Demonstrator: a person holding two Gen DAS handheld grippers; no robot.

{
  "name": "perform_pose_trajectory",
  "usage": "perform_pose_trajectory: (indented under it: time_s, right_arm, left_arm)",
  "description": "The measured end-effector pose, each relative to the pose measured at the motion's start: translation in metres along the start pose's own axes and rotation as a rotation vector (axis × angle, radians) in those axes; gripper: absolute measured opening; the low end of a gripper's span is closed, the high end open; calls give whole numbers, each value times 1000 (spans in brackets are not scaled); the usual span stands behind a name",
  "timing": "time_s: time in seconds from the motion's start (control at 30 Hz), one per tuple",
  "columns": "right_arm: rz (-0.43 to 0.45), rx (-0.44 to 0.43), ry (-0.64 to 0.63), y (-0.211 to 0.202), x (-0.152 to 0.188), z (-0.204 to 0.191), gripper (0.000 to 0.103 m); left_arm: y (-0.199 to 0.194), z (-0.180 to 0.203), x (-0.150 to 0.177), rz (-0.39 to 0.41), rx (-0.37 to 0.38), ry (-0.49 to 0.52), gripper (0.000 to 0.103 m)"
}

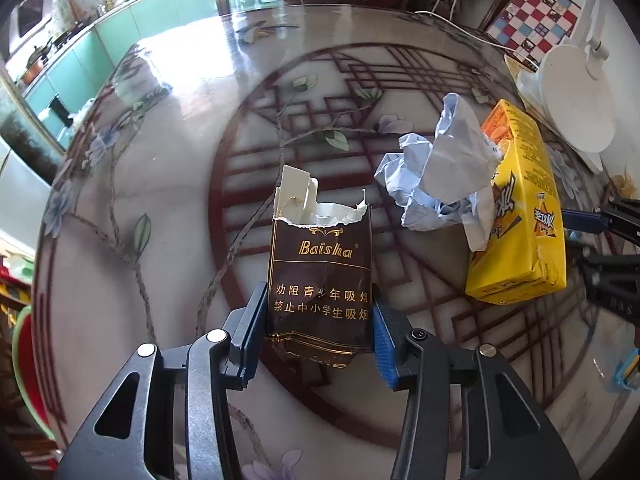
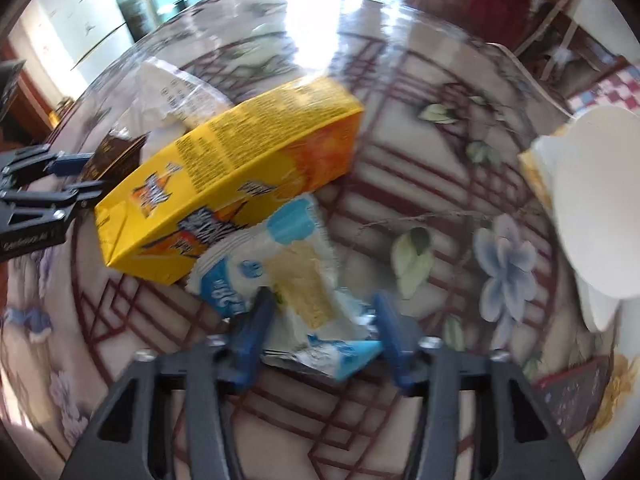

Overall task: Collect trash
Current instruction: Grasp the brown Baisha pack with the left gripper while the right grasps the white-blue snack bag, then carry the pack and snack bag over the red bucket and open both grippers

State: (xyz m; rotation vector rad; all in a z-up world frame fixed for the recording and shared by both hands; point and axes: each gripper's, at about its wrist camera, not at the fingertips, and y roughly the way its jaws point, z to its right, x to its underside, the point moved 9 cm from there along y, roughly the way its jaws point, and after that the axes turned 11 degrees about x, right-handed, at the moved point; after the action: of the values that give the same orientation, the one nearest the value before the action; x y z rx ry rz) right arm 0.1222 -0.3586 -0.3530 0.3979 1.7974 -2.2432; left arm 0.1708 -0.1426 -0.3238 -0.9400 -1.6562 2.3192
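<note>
My left gripper (image 1: 319, 316) is shut on a torn brown Baisha cigarette pack (image 1: 320, 268) and holds it upright over the table. A yellow drink carton (image 1: 520, 216) lies to its right with crumpled pale blue paper (image 1: 440, 176) against it. In the right wrist view my right gripper (image 2: 324, 320) has its blue pads on either side of a white and blue snack wrapper (image 2: 288, 276) that lies by the yellow carton (image 2: 240, 168). The picture is blurred and I cannot tell whether the pads press on the wrapper. The left gripper also shows in the right wrist view (image 2: 80, 180), with the brown pack (image 2: 116, 156).
The round glass table (image 1: 160, 200) has a red lattice and flower pattern. A white lamp base (image 1: 576, 96) and a checkered board (image 1: 536, 16) stand at the far right edge. A white curved object (image 2: 592, 208) sits right of my right gripper.
</note>
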Motion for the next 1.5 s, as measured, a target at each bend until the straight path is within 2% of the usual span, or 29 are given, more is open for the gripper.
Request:
perform_pose_trajectory:
  time_s: [0.03,0.07,0.23,0.3,0.37,0.47,0.57,0.7,1.0,1.5]
  right_arm:
    - [2,-15,31,-2,1,3,19]
    - [0,-21,61,-3,3,5,11]
    - [2,-33,189,-24,18,10,7]
    - [18,-30,229,-41,25,7,6]
    - [45,-27,268,-65,30,2,0]
    - [92,-27,312,-101,33,-11,0]
    - [125,7,333,-130,36,-18,0]
    - [145,-24,410,-161,34,-36,0]
    - [212,-67,401,-206,3,-102,0]
    - [313,-216,211,-259,-73,-273,0]
  left_arm:
    - [-4,-1,2,15,3,-11,45]
    - [-10,-4,3,32,1,-19,45]
    - [-66,-27,14,138,-3,-78,45]
    - [-95,-40,19,185,-11,-96,45]
    - [-122,-55,26,226,-31,-100,45]
    - [-152,-75,36,266,-59,-97,45]
    - [-173,-90,49,286,-51,-112,45]
    - [-191,-105,59,304,-33,-118,45]
    - [-212,-144,81,322,-27,-160,46]
    - [-245,-244,122,370,-97,-296,46]
